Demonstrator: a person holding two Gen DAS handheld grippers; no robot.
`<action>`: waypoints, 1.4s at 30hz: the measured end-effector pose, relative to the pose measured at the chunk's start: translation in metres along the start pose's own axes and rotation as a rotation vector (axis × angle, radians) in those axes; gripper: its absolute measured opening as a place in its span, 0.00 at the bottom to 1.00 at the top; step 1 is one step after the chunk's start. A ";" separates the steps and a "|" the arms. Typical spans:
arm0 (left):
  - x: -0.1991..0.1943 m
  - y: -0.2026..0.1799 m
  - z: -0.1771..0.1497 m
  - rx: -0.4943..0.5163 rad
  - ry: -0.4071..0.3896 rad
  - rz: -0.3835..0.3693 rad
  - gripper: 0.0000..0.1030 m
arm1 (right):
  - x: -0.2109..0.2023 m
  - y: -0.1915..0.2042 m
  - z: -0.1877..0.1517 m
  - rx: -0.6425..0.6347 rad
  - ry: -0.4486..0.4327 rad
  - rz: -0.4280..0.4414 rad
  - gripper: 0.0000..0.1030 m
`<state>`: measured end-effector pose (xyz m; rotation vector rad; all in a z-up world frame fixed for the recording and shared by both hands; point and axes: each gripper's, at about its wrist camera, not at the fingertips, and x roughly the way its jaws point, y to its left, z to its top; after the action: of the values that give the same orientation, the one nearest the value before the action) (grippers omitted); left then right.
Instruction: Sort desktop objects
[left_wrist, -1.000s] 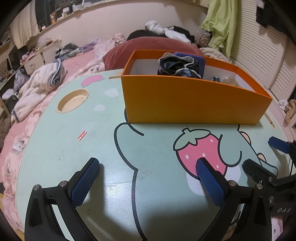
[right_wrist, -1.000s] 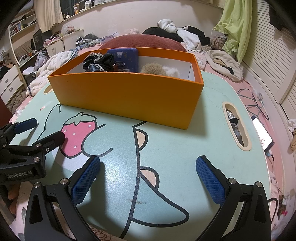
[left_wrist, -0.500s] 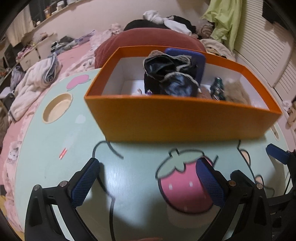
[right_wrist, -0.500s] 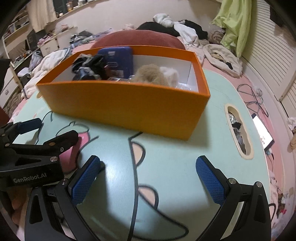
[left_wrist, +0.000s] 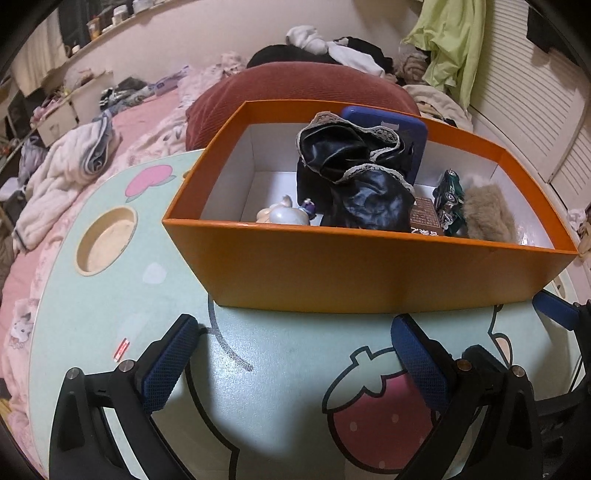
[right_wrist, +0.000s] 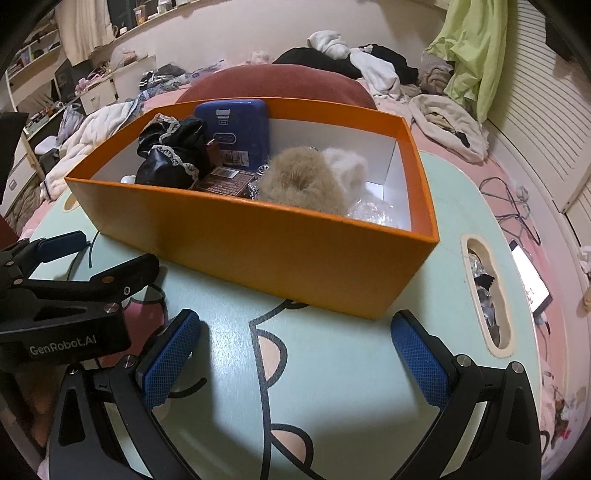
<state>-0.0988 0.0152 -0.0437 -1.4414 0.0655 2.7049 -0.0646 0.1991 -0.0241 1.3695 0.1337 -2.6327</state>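
Note:
An orange box (left_wrist: 369, 269) stands on the mint cartoon table (left_wrist: 277, 387); it also shows in the right wrist view (right_wrist: 258, 251). Inside lie a black lace-trimmed cloth (left_wrist: 354, 177), a blue case (right_wrist: 236, 129), a brown packet (right_wrist: 225, 182), a green toy car (left_wrist: 448, 199), a tan furry toy (right_wrist: 299, 181) and a small white figure (left_wrist: 282, 216). My left gripper (left_wrist: 295, 363) is open and empty just before the box's near wall. My right gripper (right_wrist: 295, 363) is open and empty near the box's right corner. The left gripper's fingers (right_wrist: 59, 245) show at the right view's left.
A round cup hole (left_wrist: 105, 245) lies left of the box. A long slot (right_wrist: 487, 295) with crumpled bits lies right of it. A phone (right_wrist: 532, 284) and cables lie off the table's right edge. A red cushion (left_wrist: 303, 88) and laundry lie behind.
Both grippers have risen and moved closer to the box, so its contents now show from above. Both stay open and empty.

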 end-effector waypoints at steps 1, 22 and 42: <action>0.000 -0.001 0.000 0.000 -0.002 0.001 1.00 | 0.000 0.000 0.000 0.000 0.000 0.001 1.00; -0.001 0.001 -0.002 0.002 -0.016 -0.006 1.00 | -0.001 0.002 -0.001 -0.001 -0.002 -0.001 1.00; -0.002 0.000 -0.002 0.002 -0.017 -0.005 1.00 | -0.001 0.002 -0.001 -0.001 -0.003 -0.001 1.00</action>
<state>-0.0963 0.0146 -0.0435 -1.4163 0.0639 2.7114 -0.0628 0.1977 -0.0242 1.3655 0.1355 -2.6351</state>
